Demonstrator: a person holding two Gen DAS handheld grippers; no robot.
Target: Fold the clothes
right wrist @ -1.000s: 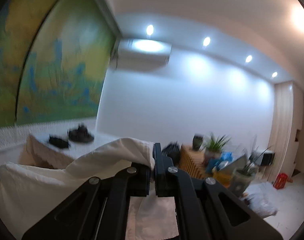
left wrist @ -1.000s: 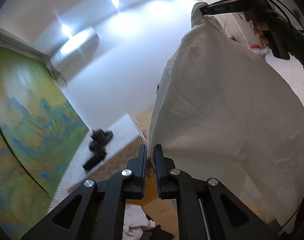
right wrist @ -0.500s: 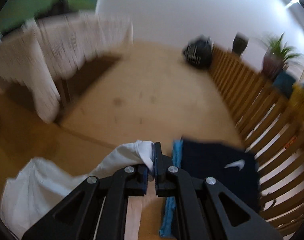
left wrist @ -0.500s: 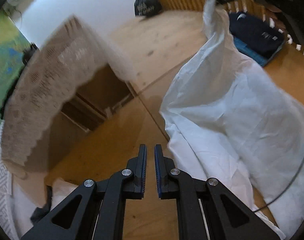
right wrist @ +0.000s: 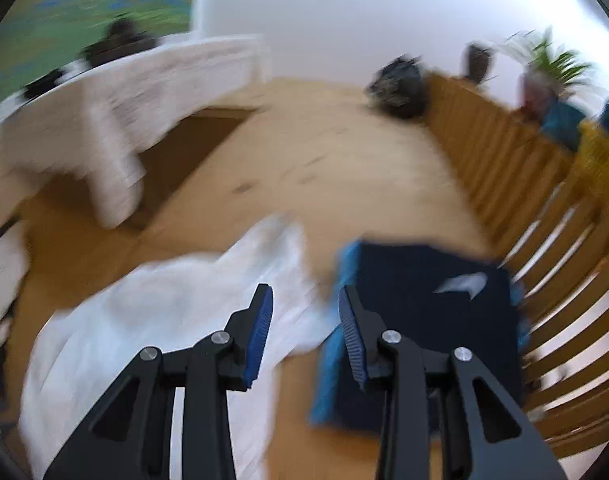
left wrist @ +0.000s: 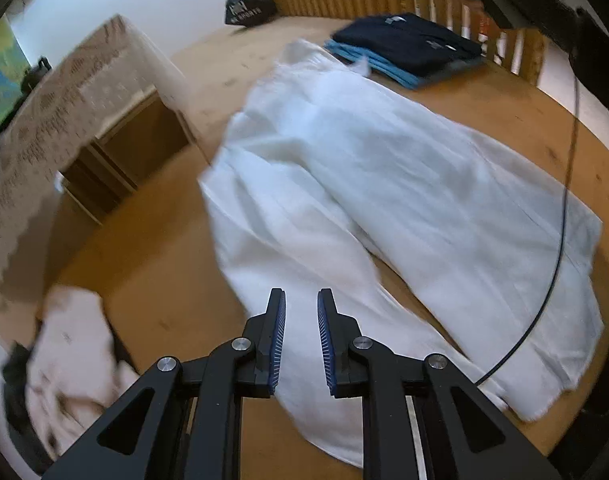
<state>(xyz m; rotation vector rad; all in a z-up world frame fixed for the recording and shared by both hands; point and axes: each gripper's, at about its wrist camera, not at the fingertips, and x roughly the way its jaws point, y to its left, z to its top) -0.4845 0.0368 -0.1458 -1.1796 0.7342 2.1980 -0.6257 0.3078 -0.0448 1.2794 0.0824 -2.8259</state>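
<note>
Only leftward: crumpled pale cloth [left wrist: 70, 364]

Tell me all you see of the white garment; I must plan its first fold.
The white garment is thin, wrinkled cloth that looks like trousers, spread mostly flat on the wooden floor with two long legs diverging toward the camera. Its far end lies beside the folded dark and blue stack. A black cable crosses it. Neither tool grips it.
</note>
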